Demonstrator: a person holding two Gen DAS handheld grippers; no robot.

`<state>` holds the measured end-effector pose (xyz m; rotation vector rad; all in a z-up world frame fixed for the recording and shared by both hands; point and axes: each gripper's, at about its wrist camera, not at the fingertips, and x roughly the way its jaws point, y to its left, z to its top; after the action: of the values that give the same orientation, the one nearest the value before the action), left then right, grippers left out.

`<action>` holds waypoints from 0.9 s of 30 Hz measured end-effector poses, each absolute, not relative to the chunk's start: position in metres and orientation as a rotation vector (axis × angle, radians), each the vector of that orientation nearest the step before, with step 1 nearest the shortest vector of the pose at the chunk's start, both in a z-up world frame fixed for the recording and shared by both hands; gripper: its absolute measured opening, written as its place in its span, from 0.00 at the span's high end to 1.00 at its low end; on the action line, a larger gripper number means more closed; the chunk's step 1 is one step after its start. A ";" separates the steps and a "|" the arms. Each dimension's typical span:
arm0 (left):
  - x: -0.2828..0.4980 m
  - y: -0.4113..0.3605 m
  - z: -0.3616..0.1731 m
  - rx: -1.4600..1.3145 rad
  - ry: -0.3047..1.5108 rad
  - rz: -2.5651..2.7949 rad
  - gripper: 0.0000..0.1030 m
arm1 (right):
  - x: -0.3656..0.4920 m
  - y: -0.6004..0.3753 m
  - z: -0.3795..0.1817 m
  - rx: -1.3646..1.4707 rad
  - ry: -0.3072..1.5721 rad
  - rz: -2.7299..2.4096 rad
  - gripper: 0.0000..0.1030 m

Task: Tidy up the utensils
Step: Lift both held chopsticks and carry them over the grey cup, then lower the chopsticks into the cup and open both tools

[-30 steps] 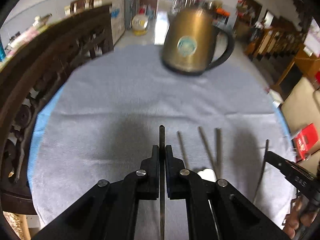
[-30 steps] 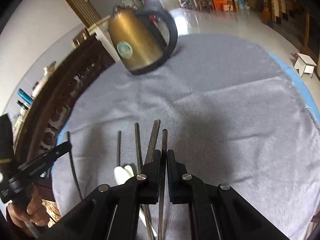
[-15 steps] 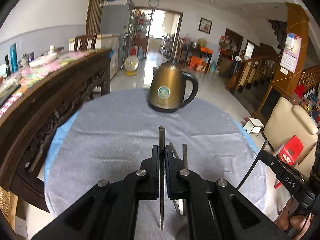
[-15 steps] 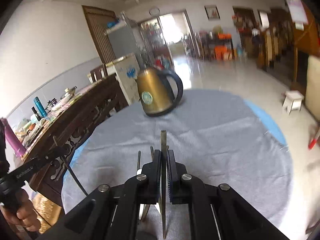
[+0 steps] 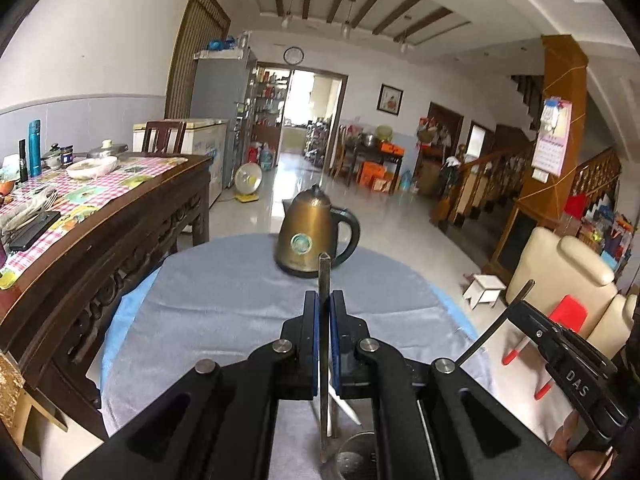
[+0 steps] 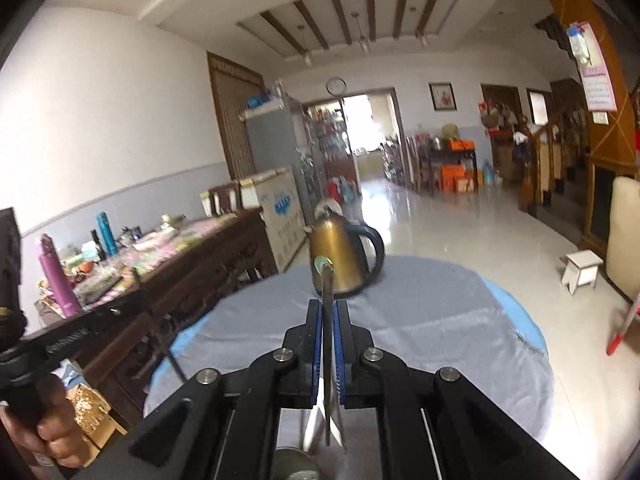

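Near the gold kettle [image 5: 310, 240], on the side closer to the person, two black grippers are up in the air above the round table [image 5: 224, 288] with its gray cloth. The left gripper [image 5: 323, 304] is squeezed tight on a thin dark metal stick [image 5: 323, 276]. It looks like a chopstick or a long handle, but I cannot tell which. The stick pokes out past the blue pads toward the kettle, and its other end hangs down behind them. The right gripper [image 6: 329, 312] is clamped on a second thin metal utensil [image 6: 328, 284] in the same way.

These utensils are probably light, hard and stiff, so they will not bend. Smooth metal can be slippery, and a long thin thing may swing if it is held near one end. Holding it near the middle, as now, is best.

Below the left gripper, back from the kettle, a white-handled piece [image 5: 345, 408] and a round shiny thing [image 5: 354, 454] show on the cloth.
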<state>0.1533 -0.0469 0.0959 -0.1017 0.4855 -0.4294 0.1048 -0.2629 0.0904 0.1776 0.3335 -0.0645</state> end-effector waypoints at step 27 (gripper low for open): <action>0.132 -0.060 0.029 -0.129 0.593 -0.471 0.95 | 0.074 -0.239 0.035 0.241 0.487 0.006 0.94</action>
<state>0.1316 -0.0596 0.0293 -0.1288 0.5930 -0.4711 0.0735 -0.2394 0.0349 0.2411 0.4867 0.0058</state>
